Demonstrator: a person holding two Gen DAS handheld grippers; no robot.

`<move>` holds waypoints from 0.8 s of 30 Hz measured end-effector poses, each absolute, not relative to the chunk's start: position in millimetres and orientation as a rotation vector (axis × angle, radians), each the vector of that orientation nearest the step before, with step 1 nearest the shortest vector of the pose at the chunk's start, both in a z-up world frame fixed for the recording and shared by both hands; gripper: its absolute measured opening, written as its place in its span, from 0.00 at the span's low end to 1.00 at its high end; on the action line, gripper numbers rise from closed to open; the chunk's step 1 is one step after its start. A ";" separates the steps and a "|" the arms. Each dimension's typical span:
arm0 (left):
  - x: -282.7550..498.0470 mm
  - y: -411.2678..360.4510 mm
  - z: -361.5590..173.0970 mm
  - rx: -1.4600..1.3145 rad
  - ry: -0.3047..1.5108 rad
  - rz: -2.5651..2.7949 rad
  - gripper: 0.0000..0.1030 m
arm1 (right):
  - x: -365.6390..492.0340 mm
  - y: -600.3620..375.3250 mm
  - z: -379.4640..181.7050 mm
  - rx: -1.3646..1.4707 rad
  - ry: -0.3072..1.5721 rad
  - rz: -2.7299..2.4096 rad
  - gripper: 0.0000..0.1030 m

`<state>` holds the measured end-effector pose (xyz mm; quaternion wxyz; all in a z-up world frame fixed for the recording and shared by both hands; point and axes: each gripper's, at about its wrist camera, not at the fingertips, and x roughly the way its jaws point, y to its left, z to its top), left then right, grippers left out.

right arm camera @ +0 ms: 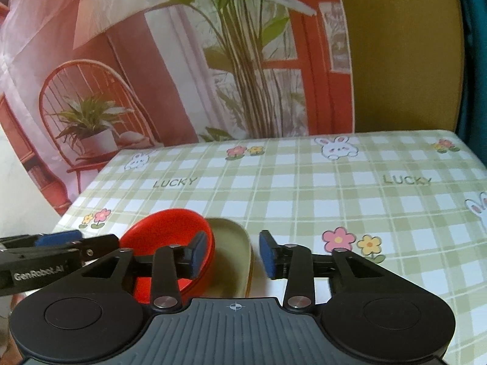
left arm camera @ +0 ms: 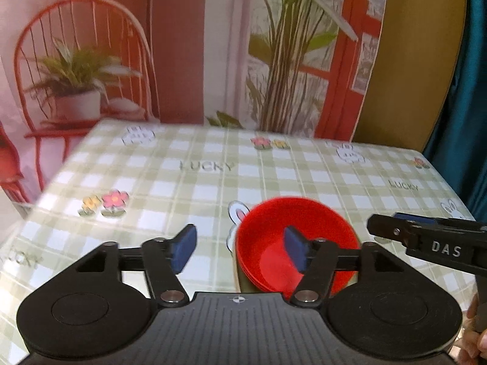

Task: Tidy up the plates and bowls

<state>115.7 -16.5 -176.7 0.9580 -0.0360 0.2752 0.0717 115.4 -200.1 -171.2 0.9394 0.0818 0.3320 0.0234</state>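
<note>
Both my claws hang released — left gripper [left arm camera: 240, 251] and right gripper [right arm camera: 232, 255] grasp nothing. Below them the red bowl [left arm camera: 296, 243] sits nested in a beige plate [right arm camera: 232, 255] on the checked tablecloth [right arm camera: 304, 188].

"LUCKY" on tablecloth [right arm camera: 304, 188], "GenRobot.AI" on tool [right arm camera: 39, 273]

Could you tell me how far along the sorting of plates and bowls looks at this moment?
Done, it seems: the red bowls sit nested in one stack on the beige plate. In hand: nothing. The left tool and right tool are both open, with nothing between the pads. Left: little that shows; no other dish lies on the checked cloth in either view, though the near edge is hidden.
</note>
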 end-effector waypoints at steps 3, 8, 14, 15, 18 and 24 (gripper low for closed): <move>109.3 -19.0 -164.0 -0.041 0.513 0.160 0.71 | 109.7 -202.0 -163.0 0.155 0.654 0.040 0.54; 99.0 -25.4 -142.8 -0.013 0.452 0.184 0.78 | 99.9 -202.6 -145.2 0.132 0.614 0.028 0.81; 80.4 -28.8 -115.0 -0.008 0.380 0.197 0.80 | 83.7 -204.0 -118.2 0.137 0.563 0.028 1.00; 76.6 -28.9 -110.1 -0.010 0.364 0.208 0.80 | 80.6 -204.0 -112.6 0.138 0.554 0.025 1.00; 64.5 -30.4 -94.5 0.003 0.316 0.243 0.80 | 71.3 -203.9 -95.7 0.145 0.525 0.017 1.00; 35.6 -36.8 -62.3 0.010 0.236 0.273 0.80 | 49.2 -200.5 -58.0 0.136 0.468 0.016 1.00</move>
